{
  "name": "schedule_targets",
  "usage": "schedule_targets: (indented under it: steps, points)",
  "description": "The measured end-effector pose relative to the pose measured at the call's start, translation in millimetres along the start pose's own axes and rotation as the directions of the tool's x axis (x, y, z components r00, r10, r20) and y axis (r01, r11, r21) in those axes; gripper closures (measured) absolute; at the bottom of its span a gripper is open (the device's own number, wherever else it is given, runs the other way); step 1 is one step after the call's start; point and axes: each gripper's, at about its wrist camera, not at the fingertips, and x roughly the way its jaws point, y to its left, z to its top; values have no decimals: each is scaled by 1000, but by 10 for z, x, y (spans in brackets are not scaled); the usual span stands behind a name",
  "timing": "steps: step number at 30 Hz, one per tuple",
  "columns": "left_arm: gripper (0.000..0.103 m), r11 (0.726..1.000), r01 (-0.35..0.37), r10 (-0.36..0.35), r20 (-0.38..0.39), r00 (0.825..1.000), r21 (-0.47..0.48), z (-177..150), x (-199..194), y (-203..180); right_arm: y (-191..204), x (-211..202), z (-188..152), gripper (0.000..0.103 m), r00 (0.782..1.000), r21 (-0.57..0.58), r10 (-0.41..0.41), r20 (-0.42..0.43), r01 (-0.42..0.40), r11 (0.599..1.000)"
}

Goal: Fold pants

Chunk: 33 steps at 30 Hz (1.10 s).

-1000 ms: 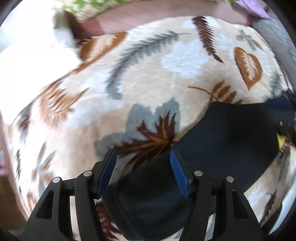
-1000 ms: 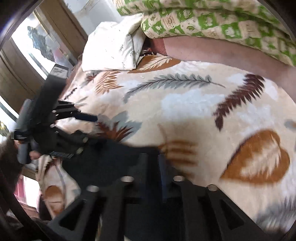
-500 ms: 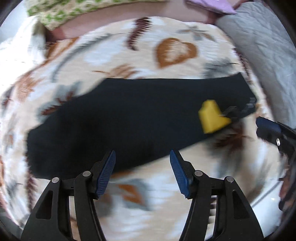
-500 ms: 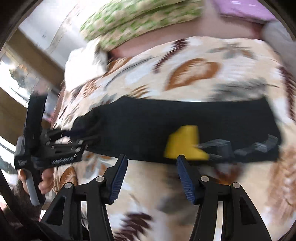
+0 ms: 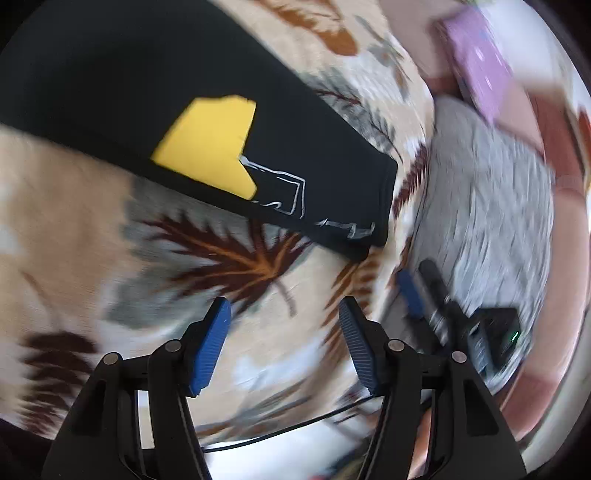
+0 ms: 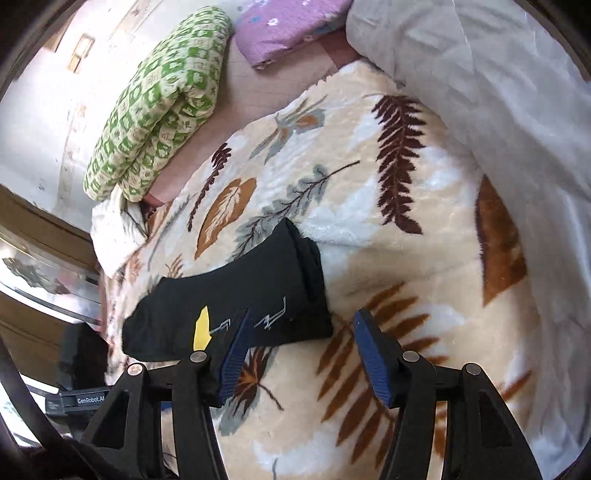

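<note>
The black pants (image 6: 240,291) lie as a long folded strip on the leaf-print blanket (image 6: 369,229), with a yellow patch (image 6: 201,328) and white line print near one end. In the left wrist view the pants (image 5: 110,74) run from top left to that end, with the yellow patch (image 5: 210,144) in plain sight. My left gripper (image 5: 284,332) hangs open over bare blanket (image 5: 74,221), short of the pants. My right gripper (image 6: 301,343) is open too, and its left pad (image 6: 234,354) overlaps the pants' near edge in the picture. Nothing sits between either pair of jaws.
A rolled green-patterned quilt (image 6: 155,110), a purple pillow (image 6: 288,26) and a white pillow (image 6: 110,229) lie at the far side. A grey-white quilt (image 6: 498,110) borders the blanket on the right. The other gripper's body (image 6: 81,398) shows at lower left.
The right jaws, close together on black fabric a second ago, have opened and are off the pants. Both grippers swept along the pants to the printed end and rolled.
</note>
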Motion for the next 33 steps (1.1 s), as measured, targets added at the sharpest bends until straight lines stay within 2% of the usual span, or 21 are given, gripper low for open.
schedule_targets:
  steps: [2, 5, 10, 12, 15, 19, 22, 26, 28, 33]
  points:
    - [45, 996, 40, -39, 9, 999, -75, -8, 130, -2, -57, 91, 27, 44, 1000, 15, 30, -6, -30, 999]
    - [45, 985, 75, -65, 70, 995, -157, 10, 269, 20, -93, 216, 82, 44, 998, 18, 54, -21, -54, 998]
    - [45, 946, 158, -112, 171, 979, -284, 39, 335, 117, -159, 403, 209, 44, 996, 6, 79, -50, -79, 997]
    - [45, 949, 156, -107, 187, 977, -273, 52, 353, 54, -189, 454, 261, 43, 994, 10, 95, -54, -94, 996]
    - [45, 956, 156, -91, 256, 962, -247, 54, 351, -41, -221, 530, 322, 43, 990, 15, 125, -66, -124, 992]
    - [41, 943, 150, -70, 266, 962, -296, 128, 424, -107, -248, 620, 358, 42, 981, 29, 176, -85, -174, 984]
    - [40, 945, 150, -68, 275, 959, -290, 135, 421, -137, -280, 687, 398, 41, 974, 60, 210, -81, -205, 977]
    - [56, 951, 143, -62, 286, 956, -273, 244, 364, -120, -287, 837, 454, 41, 964, 77, 238, -115, -231, 970]
    - [57, 947, 149, -71, 268, 961, -285, 271, 391, -61, -258, 922, 486, 41, 955, 73, 265, -132, -257, 964]
    - [57, 970, 96, -32, 274, 961, -224, 236, 408, -141, -185, 1138, 579, 40, 930, 66, 315, -188, -309, 949]
